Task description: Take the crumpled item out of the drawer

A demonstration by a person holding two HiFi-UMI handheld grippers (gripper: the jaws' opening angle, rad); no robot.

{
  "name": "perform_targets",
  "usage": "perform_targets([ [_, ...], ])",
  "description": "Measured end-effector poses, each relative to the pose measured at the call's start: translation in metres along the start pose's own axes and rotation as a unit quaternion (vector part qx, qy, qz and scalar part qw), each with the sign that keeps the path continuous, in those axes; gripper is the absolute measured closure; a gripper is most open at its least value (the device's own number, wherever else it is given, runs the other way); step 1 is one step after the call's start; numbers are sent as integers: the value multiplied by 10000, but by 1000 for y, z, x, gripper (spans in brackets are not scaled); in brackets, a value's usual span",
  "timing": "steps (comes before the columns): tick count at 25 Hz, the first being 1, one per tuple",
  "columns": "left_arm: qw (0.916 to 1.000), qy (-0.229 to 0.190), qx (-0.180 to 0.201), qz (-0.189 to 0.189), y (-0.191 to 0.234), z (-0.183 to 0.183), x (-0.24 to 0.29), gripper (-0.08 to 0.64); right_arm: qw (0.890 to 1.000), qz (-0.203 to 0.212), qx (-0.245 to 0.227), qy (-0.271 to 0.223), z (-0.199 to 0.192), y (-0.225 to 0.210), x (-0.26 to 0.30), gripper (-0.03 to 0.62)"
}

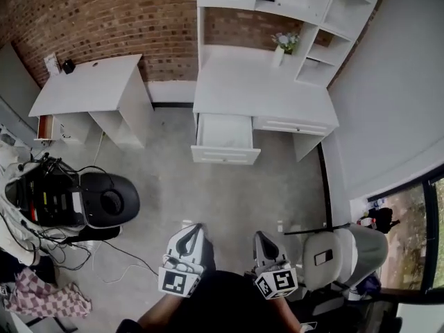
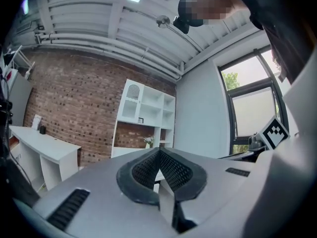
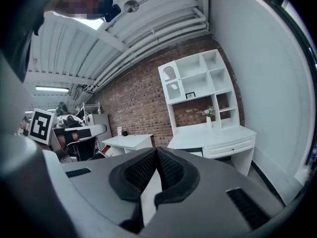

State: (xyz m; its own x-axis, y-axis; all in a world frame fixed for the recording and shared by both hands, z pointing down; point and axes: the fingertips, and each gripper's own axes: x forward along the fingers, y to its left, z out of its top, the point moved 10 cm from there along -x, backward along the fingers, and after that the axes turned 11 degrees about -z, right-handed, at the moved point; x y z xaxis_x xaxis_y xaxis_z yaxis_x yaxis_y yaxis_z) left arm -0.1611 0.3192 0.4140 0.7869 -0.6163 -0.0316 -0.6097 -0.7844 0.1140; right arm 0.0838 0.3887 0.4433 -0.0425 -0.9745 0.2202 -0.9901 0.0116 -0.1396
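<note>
The left gripper (image 1: 195,229) and right gripper (image 1: 261,236) are both pressed closed, holding nothing. The white drawer (image 1: 225,157) stands open, well apart from them.

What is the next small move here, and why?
Probably step closer to the open white desk drawer: the left gripper and right gripper, both shut and empty, hang well short of it, and its contents cannot be made out from here.

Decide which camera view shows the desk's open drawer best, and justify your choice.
The head view: it looks steeply down into the pulled-out drawer, showing its whole white interior. The left gripper view and the right gripper view face the desk nearly level, so the drawer's inside is out of sight there.
</note>
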Motion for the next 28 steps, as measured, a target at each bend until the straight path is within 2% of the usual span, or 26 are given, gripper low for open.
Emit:
perform_targets([
  [3, 9996, -141, -212, -130, 60, 9, 40, 537, 9999, -36, -108, -8, 21, 10, 65, 578],
  [5, 9994, -131, -217, -246, 91, 5, 56, 537, 9998, -45, -185, -50, 29, 15, 99, 578],
  [9, 9988, -296, -248, -288, 137, 9, 95, 537, 9998, -134, -135, -91, 36, 13, 162, 578],
  [13, 9986, -122, -475, -213, 176, 22, 135, 537, 9997, -44, -193, 161, 61, 9, 229, 578],
  [21, 9982, 27, -603, 41, 230, 1, 235, 537, 9973, 326, -411, 520, 59, -51, 381, 578],
  [24, 9980, 130, -600, 159, 250, -3, 282, 537, 9942, 474, -427, 860, 53, -80, 439, 578],
  [28, 9964, 237, -756, 304, 267, -1, 348, 537, 9848, 675, -632, 1467, 40, -122, 511, 578],
])
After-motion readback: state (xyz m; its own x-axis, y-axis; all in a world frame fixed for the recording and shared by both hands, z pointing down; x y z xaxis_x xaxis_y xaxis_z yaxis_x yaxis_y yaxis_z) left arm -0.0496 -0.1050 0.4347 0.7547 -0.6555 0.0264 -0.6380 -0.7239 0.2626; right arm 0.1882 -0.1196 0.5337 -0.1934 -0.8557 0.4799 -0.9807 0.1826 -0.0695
